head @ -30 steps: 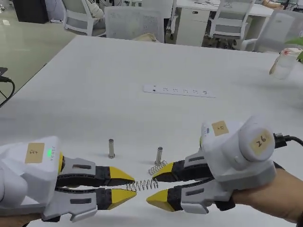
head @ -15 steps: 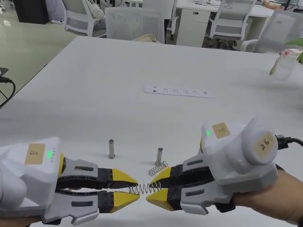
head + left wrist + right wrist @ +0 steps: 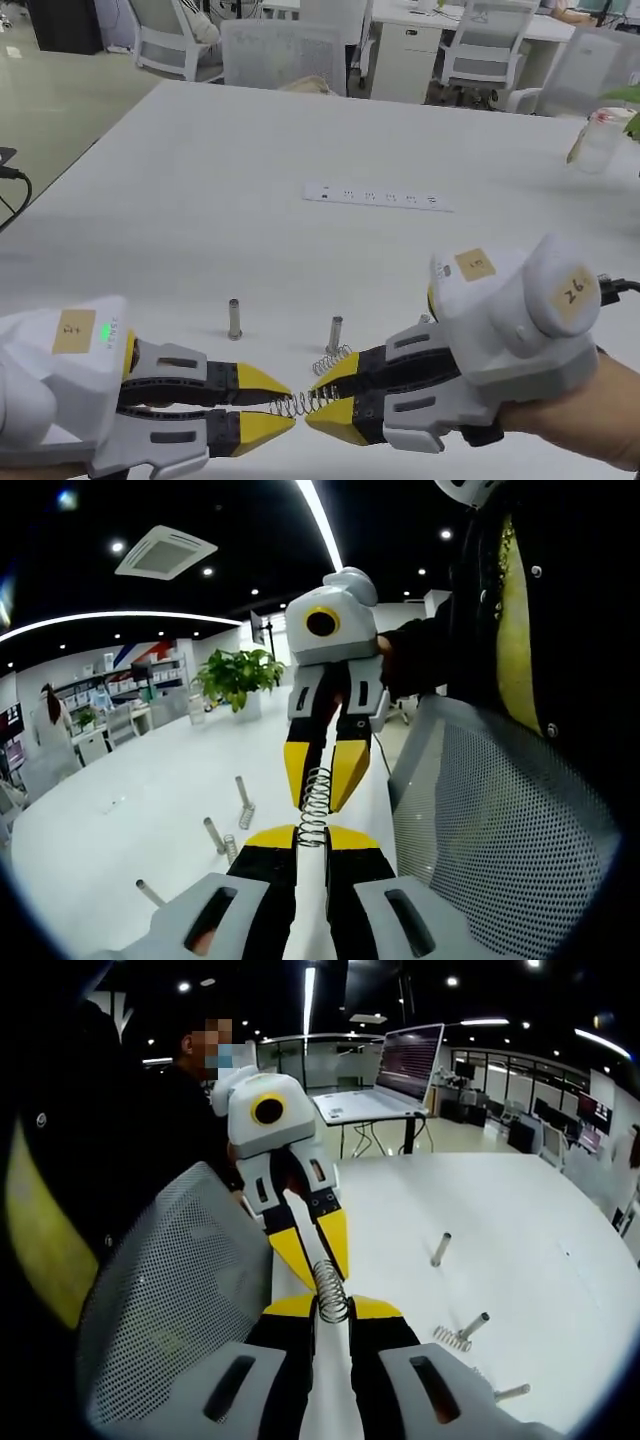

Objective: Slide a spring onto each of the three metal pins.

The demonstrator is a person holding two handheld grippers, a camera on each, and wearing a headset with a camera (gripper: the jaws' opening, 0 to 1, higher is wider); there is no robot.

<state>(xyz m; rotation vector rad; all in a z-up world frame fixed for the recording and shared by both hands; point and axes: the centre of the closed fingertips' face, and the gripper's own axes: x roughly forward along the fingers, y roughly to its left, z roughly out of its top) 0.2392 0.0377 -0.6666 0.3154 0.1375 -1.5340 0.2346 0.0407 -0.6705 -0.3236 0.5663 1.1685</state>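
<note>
Near the front edge of the white table, a small spring hangs in the air. The left gripper pinches one end and the right gripper the other, and both pairs of jaws are closed on it, tip facing tip. Just beyond stand two metal pins: the left pin is bare, and the middle pin has a second spring lying loose at its foot, not on it. A third pin stands farthest off in the left gripper view.

The spring is light, thin wire, soft along its length. It would likely bow, or fly off, if squeezed hard or released at one end. It is best held across the coils near one end, so the other end's opening stays free to drop over a pin top.

Far back on the right stands a clear jar. Its contents are too small to make out; it may hold a plant cutting.
</note>
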